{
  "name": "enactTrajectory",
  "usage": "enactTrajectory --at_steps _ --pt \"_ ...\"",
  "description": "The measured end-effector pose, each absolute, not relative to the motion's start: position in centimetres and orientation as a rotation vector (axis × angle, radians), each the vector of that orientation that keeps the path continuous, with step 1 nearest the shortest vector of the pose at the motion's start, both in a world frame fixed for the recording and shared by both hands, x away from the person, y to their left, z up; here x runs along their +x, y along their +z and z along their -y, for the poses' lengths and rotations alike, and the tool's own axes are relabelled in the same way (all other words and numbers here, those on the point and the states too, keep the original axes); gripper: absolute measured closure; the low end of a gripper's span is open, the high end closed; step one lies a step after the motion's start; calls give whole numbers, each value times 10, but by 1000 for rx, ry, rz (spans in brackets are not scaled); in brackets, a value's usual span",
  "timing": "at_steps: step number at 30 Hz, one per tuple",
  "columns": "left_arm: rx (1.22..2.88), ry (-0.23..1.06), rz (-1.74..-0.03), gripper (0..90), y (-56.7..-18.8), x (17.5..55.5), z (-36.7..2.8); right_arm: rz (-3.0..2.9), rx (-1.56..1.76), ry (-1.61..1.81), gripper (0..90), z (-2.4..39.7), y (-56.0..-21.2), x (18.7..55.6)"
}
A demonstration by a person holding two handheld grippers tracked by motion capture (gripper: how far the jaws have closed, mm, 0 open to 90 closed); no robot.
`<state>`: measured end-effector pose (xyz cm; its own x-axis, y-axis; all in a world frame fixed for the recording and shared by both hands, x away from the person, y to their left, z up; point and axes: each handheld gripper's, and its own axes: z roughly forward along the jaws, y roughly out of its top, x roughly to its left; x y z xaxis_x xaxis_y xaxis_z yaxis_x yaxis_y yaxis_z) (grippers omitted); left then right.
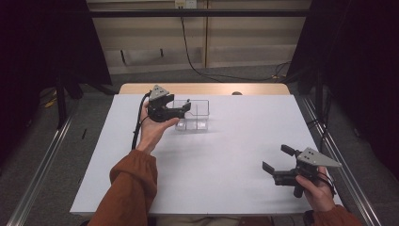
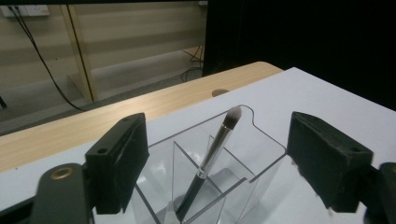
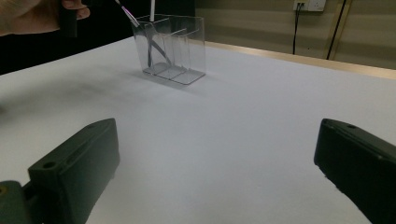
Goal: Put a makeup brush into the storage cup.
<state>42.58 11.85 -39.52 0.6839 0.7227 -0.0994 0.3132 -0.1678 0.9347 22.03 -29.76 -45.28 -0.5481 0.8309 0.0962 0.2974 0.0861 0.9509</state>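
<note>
White tabletop spans a wooden desk, dark curtains at both sides, pale wall panels and a trailing cable behind. Nearest, at the right edge, the right gripper hovers low above bare table, jaws spread wide with nothing between them; judged idle, parked clear of the work. Farther back on the left, the left gripper is held over a clear acrylic organiser box with inner dividers, its jaws wide apart and straddling the box top without pressing anything. Between them, a slim black-handled makeup brush with silver ferrule and pale bristles stands tilted in one near compartment, handle end down on the floor, bristle tip leaning toward the rim. Judgement: brush is deposited and the jaws sit apart so the hand can lift away without snagging it.
</note>
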Motion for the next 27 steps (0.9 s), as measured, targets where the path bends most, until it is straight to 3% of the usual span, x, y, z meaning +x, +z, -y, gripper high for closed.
enactTrajectory --at_steps 6,12,27 --pt "1753 451 -824 68 -390 414 -128 -1893 1108 1472 0 298 -452 220" --pt "1713 444 -837 22 -386 404 -144 -1870 1124 1444 0 301 -452 220" --pt "1734 490 -853 50 -395 378 -182 -1834 1168 1450 0 301 -452 218"
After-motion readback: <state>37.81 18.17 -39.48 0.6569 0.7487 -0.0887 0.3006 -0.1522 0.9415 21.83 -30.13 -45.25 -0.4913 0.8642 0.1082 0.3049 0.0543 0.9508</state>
